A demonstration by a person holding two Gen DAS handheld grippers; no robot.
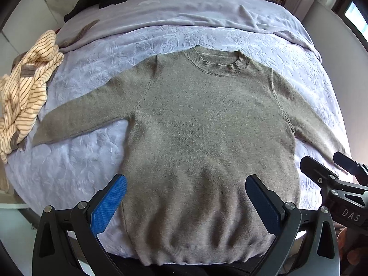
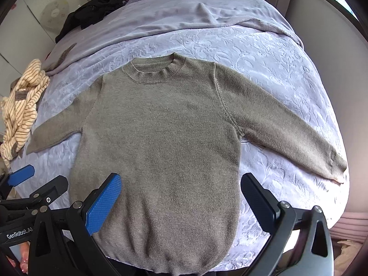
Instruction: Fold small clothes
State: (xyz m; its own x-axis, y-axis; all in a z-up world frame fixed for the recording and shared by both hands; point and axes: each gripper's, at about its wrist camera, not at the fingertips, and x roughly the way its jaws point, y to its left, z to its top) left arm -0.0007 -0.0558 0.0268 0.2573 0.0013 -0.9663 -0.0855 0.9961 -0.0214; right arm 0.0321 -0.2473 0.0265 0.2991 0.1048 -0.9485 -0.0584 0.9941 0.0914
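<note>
Grey-brown sweater (image 1: 207, 124), flat and face-up at the centre of the lavender bedspread (image 1: 92, 165), collar toward 12 o'clock, sleeves spread toward 8 and 4. Left gripper (image 1: 186, 197) and right gripper (image 2: 181, 195): jaws spread wide, nothing between them, above the hem at 6 o'clock. Striped garment (image 1: 23, 92), crumpled at 9 o'clock.

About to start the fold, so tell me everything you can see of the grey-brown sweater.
The sweater is a plain grey-brown fuzzy knit with a ribbed crew collar and ribbed hem. It lies flat, unfolded, collar away from the cameras, both long sleeves spread out to the sides, on the lilac embossed bedspread. Neither open gripper appears to touch it.
</note>
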